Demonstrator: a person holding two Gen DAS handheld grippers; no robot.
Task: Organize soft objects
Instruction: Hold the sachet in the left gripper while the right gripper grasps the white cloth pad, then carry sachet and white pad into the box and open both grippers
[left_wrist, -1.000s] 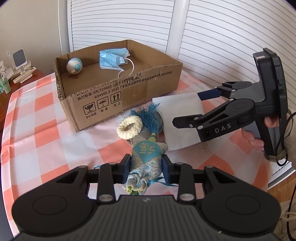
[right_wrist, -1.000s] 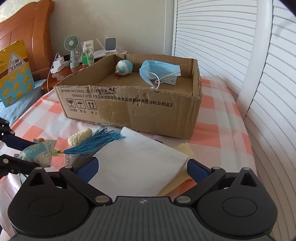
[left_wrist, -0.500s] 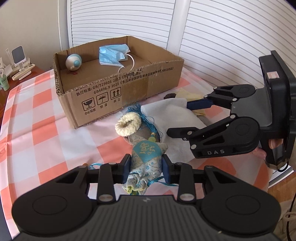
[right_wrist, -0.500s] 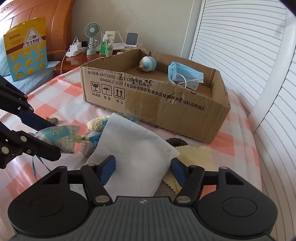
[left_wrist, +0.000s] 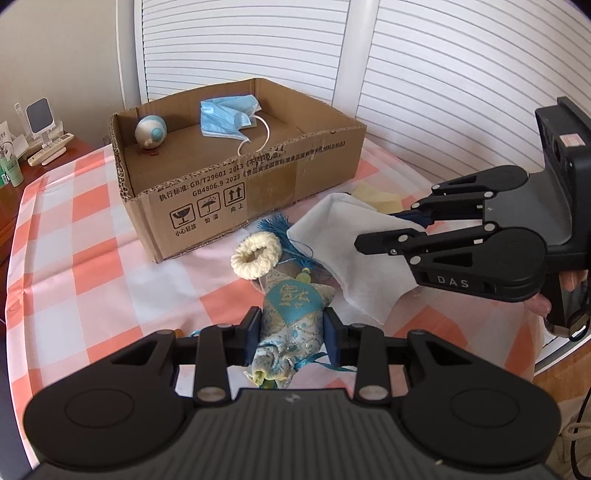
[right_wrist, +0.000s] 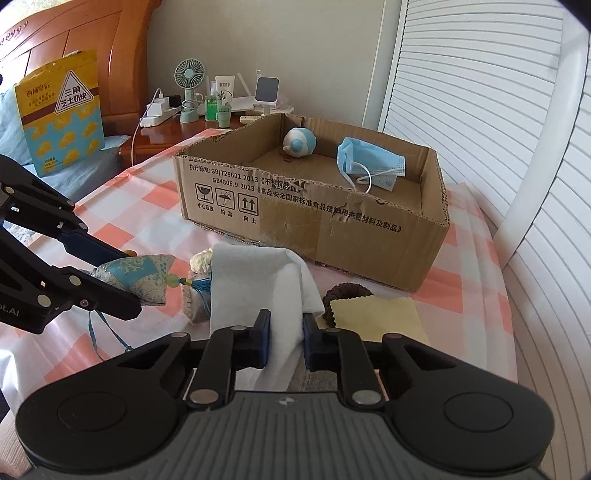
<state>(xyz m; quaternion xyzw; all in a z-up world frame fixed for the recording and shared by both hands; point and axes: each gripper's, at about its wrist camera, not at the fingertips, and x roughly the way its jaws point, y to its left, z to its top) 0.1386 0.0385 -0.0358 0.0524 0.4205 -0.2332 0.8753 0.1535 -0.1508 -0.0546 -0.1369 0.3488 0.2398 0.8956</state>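
My left gripper (left_wrist: 293, 334) is shut on a blue embroidered sachet (left_wrist: 291, 306) with a blue tassel (left_wrist: 280, 230), held just above the checked cloth. The sachet also shows in the right wrist view (right_wrist: 142, 275). My right gripper (right_wrist: 285, 341) is shut on a white cloth (right_wrist: 258, 291), lifted and bunched; the cloth shows in the left wrist view (left_wrist: 351, 254). A cardboard box (left_wrist: 258, 184) behind holds a blue face mask (left_wrist: 229, 116) and a small white-blue ball toy (left_wrist: 150, 131). A cream knitted ring (left_wrist: 255, 256) lies in front of the box.
A yellow cloth (right_wrist: 376, 317) and a dark brown scrunchie (right_wrist: 347, 293) lie right of the white cloth. A grey pouch (right_wrist: 197, 308) lies under the tassel. A nightstand (right_wrist: 155, 140) with a fan and bottles stands behind. White shutters (right_wrist: 480, 110) are on the right.
My right gripper has closed on the white cloth and lifted it, bunching it up. My left gripper keeps hold of the sachet and has risen slightly.
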